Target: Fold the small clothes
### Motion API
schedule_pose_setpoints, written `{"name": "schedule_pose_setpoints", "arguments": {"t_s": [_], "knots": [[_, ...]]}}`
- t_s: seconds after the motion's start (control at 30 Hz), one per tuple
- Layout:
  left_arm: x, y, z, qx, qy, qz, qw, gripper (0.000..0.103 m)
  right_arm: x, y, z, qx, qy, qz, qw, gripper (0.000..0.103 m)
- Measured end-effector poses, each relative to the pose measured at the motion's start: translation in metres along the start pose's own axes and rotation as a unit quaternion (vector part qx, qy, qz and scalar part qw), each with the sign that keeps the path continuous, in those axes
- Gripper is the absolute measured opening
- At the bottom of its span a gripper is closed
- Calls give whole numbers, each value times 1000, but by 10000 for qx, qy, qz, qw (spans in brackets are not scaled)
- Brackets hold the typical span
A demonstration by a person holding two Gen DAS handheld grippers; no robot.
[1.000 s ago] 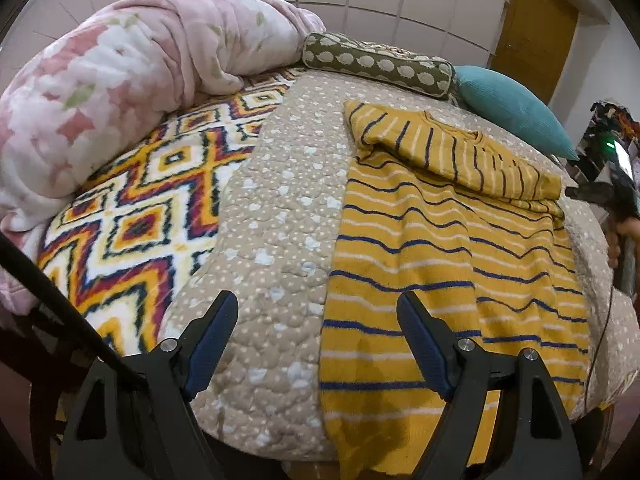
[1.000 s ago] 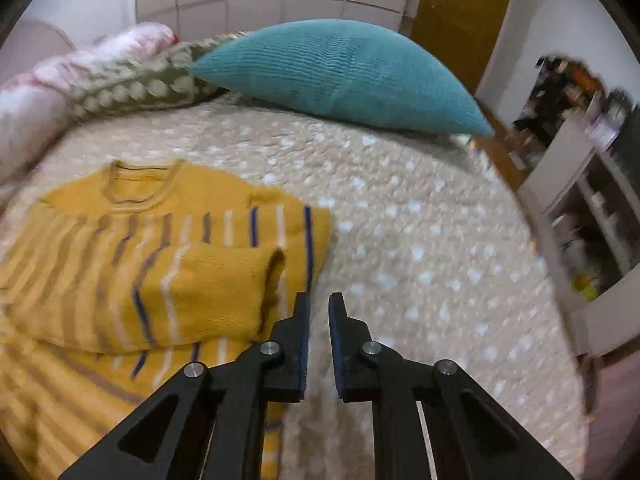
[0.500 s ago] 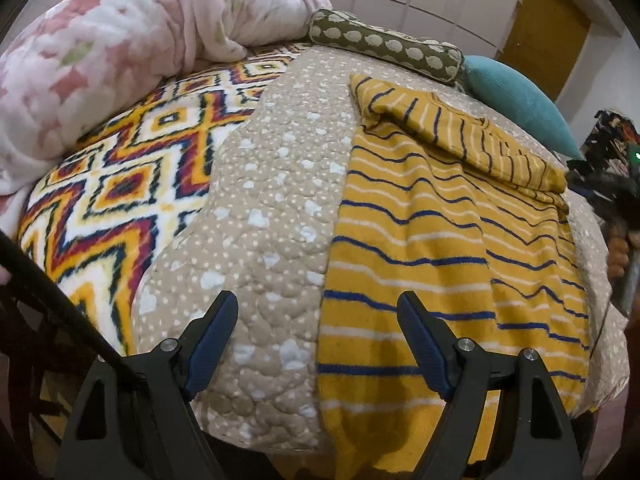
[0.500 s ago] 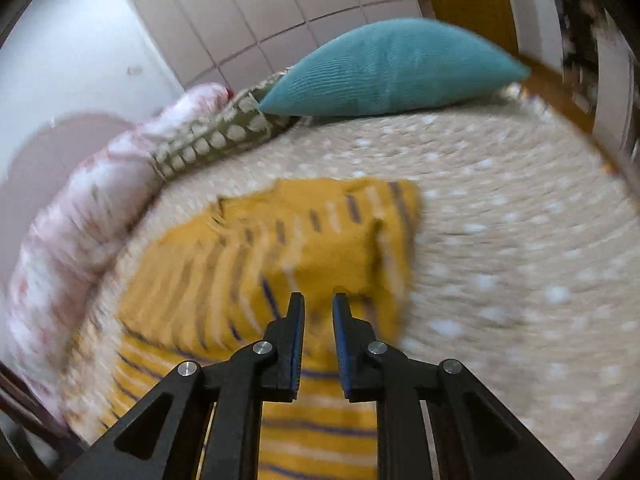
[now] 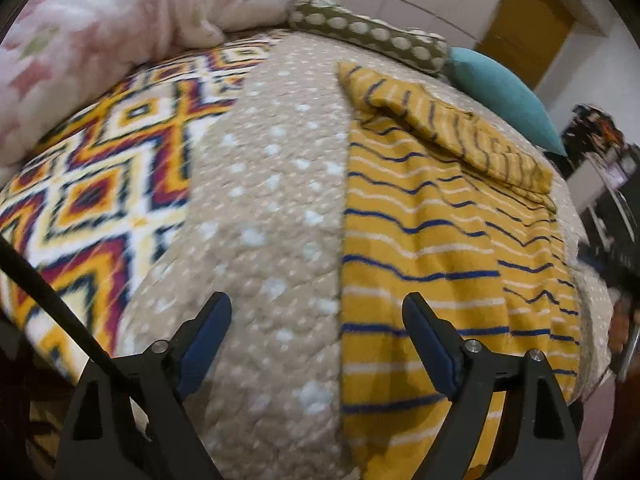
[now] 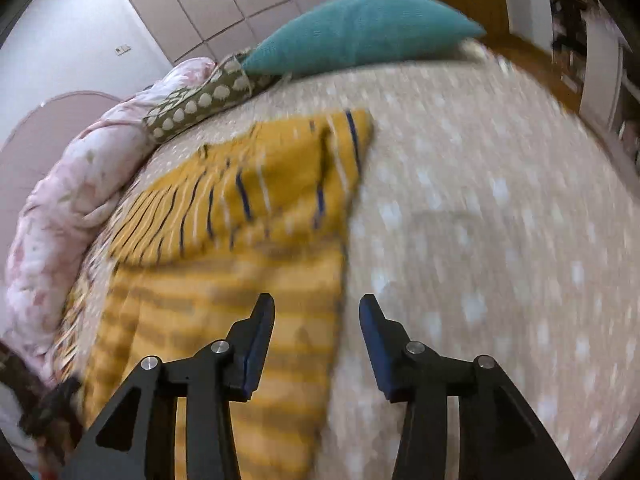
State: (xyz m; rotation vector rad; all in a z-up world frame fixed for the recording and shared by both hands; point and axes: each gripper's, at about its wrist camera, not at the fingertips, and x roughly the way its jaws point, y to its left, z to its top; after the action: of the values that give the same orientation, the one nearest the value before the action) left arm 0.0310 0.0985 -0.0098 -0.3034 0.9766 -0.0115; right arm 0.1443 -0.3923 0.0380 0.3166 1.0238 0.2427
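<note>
Sweater (image 5: 440, 248): yellow with navy and white stripes, lying flat on the bed's dotted beige quilt (image 5: 272, 208), just ahead of both tongs.
Left tongs (image 5: 316, 320): spread wide, empty, hovering over the sweater's near left edge at the hem end.
Right tongs (image 6: 316, 316): parted, gripping nothing, straddling the sweater's right edge.
Done: sleeves (image 6: 248, 200) look folded in across the chest.
Left: by my read, the hem-to-collar fold.
Beyond: teal pillow (image 6: 352, 40), spotted bolster (image 5: 368, 36), pink duvet (image 5: 132, 28).
</note>
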Motion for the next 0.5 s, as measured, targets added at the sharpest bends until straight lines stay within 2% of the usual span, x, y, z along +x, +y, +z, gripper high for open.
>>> {"name": "schedule_pose_setpoints", "arguments": {"t_s": [0.03, 0.1, 0.13, 0.2, 0.27, 0.33, 0.4, 0.43, 0.5], "knots": [[3, -3, 2, 31, 14, -164, 9999, 86, -4, -8, -13, 152, 87, 167, 9997, 48], [8, -10, 6, 14, 79, -756, 9971, 83, -6, -24, -42, 554, 236, 718, 9956, 48], [10, -12, 6, -29, 134, -965, 9952, 75, -5, -28, -53, 717, 275, 1005, 9920, 46], [16, -20, 2, -157, 292, -1352, 9903, 65, -2, -28, -75, 1027, 335, 1618, 9809, 43], [17, -30, -6, -117, 242, -1387, 9900, 64, 4, -18, -96, 1156, 382, 2080, 9705, 43], [14, -37, -14, -126, 172, -1433, 9894, 59, 5, -7, -107, 1087, 324, 2212, 9686, 43], [9, -37, -27, -341, 207, -1741, 9839, 54, 5, 0, -115, 1154, 359, 2520, 9601, 43], [6, -38, -30, -383, 197, -1779, 9831, 52, 6, 4, -120, 1188, 414, 2722, 9540, 42], [0, -35, -39, -538, 234, -1977, 9785, 44, 5, 10, -130, 1150, 482, 2866, 9499, 42]]}}
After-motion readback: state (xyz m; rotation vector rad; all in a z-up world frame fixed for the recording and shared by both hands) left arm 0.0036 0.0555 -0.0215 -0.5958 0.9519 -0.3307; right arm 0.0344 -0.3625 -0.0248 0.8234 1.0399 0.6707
